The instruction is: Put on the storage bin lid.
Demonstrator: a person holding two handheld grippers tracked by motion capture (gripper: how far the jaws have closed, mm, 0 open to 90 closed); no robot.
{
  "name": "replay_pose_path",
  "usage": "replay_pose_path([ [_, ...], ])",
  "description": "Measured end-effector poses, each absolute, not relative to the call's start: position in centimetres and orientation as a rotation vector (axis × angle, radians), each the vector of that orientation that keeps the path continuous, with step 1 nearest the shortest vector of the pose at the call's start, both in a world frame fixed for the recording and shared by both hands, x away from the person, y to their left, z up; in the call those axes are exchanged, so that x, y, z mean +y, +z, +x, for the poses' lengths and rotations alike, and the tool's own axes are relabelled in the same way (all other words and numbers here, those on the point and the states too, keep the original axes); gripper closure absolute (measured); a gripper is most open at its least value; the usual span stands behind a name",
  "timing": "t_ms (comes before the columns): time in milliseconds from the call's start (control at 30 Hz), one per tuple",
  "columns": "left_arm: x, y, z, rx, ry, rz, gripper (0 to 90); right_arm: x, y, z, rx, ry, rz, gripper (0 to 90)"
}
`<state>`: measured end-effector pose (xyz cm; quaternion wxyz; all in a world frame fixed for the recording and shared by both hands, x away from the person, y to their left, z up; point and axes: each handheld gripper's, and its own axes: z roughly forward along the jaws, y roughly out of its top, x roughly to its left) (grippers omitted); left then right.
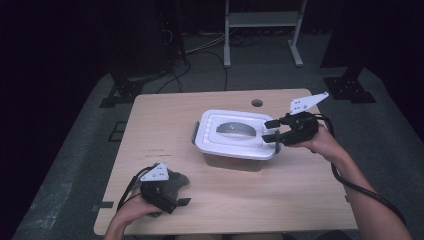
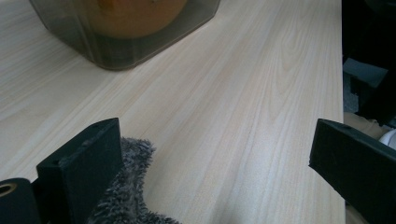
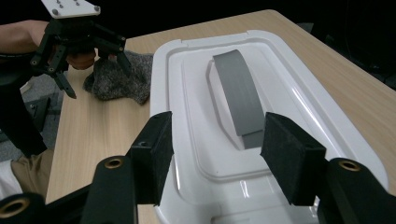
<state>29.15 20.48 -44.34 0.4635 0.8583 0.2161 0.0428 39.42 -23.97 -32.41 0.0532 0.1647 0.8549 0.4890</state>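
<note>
Two open fingers (image 3: 285, 158) overhang lid (image 3: 285, 93) edge.

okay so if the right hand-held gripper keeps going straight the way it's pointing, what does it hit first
Probably the grey handle on the white lid; the right hand-held gripper points along it with jaws open, though depth is unclear.

We count one lidded box (image 1: 235, 137) at the table's centre, one grey cloth (image 1: 176, 181) toward seven o'clock, and two grippers, at seven (image 1: 172, 200) and three o'clock (image 1: 271, 130).
</note>
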Motion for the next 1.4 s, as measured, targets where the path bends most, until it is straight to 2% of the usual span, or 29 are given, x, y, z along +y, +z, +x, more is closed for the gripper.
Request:
replay_pose_path([
  [467,20.5,-44.4,29.1,0.538,0.105,2.106,2.0,-26.6,-33.2,37.8,2.575,1.506,0.554,40.9],
  [1400,20.5,-44.5,29.1,0.539,0.102,2.112,2.0,-31.5,-37.3,35.2,2.55,1.517,0.746,35.5],
])
